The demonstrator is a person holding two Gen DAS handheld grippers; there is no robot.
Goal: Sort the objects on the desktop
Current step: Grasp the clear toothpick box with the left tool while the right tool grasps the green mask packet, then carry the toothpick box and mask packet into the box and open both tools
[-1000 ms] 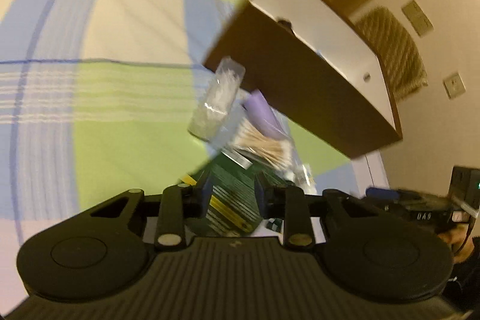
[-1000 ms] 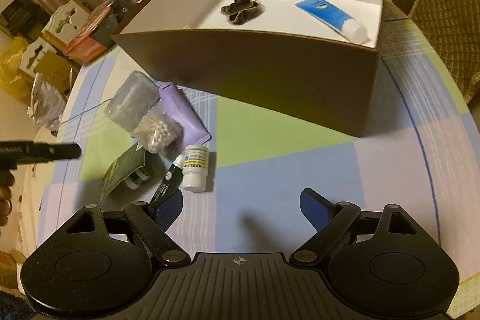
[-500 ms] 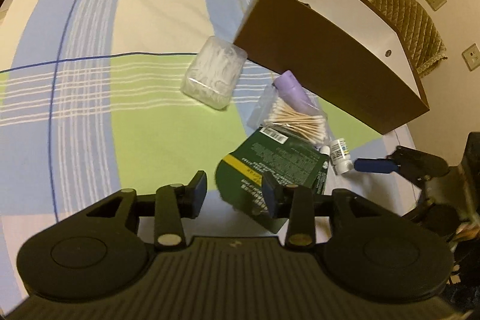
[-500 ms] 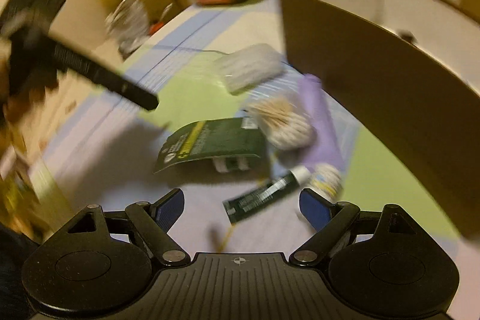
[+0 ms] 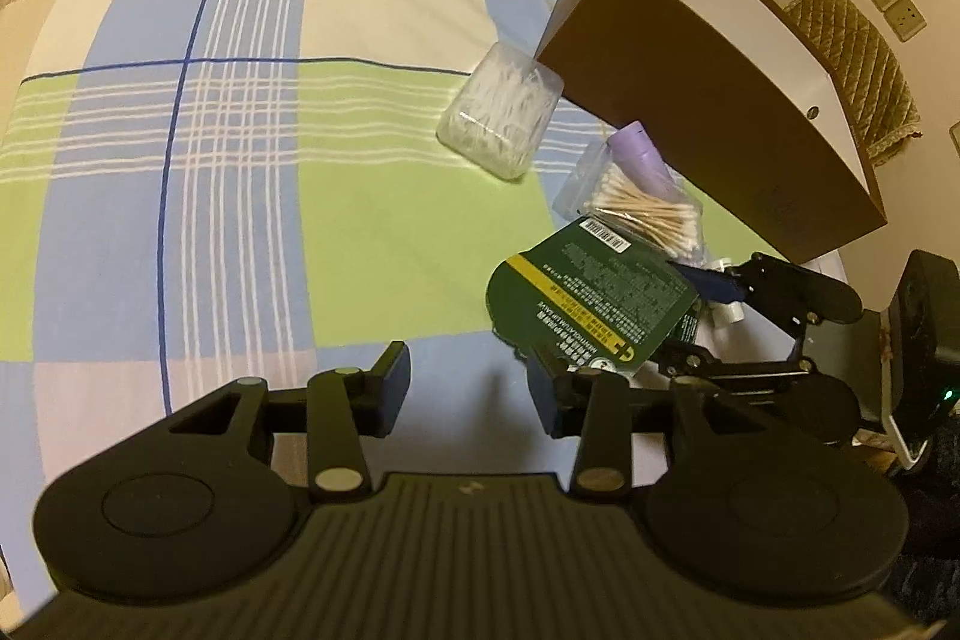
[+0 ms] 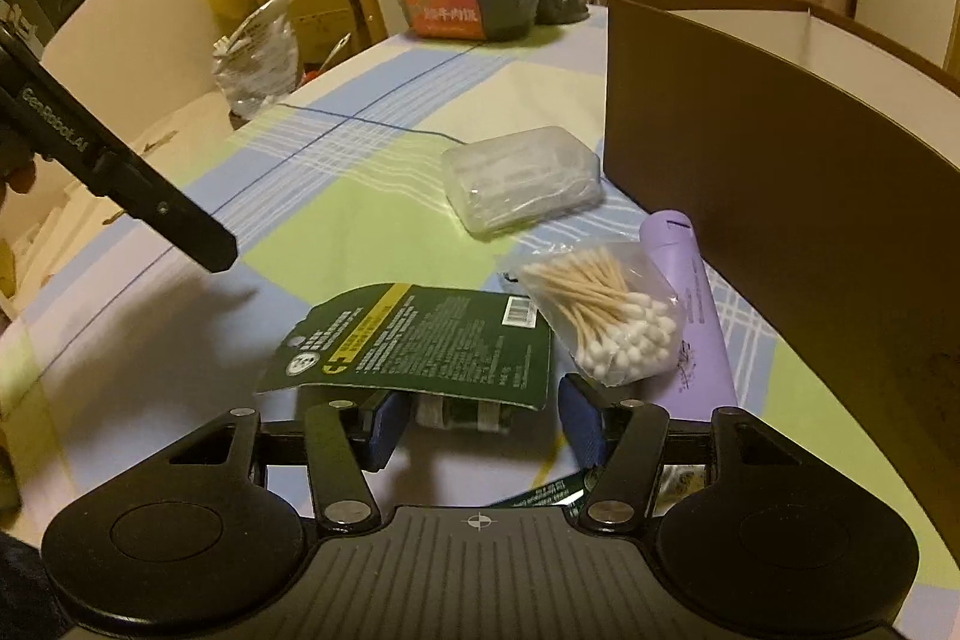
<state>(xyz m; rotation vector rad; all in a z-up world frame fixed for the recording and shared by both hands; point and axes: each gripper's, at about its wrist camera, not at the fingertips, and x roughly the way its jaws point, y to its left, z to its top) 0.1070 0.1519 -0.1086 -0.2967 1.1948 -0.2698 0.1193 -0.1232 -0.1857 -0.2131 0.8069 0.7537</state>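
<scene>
- As the right hand-held gripper (image 6: 477, 427) sits low on the counter (image 6: 336, 196), jaws wide and empty, the green packet (image 6: 420, 340) lies between its tips: probable next pick.
- Cotton swab bag (image 6: 606, 316) at 1 o'clock; brown box (image 6: 780, 196) beyond, likely the destination.
- Left hand-held gripper (image 5: 471, 391) hovers at 10 o'clock, open, holding nothing.

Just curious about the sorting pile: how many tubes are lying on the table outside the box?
2: a purple tube beside the brown box, and a dark green tube near the right tongs; more may be hidden.
</scene>
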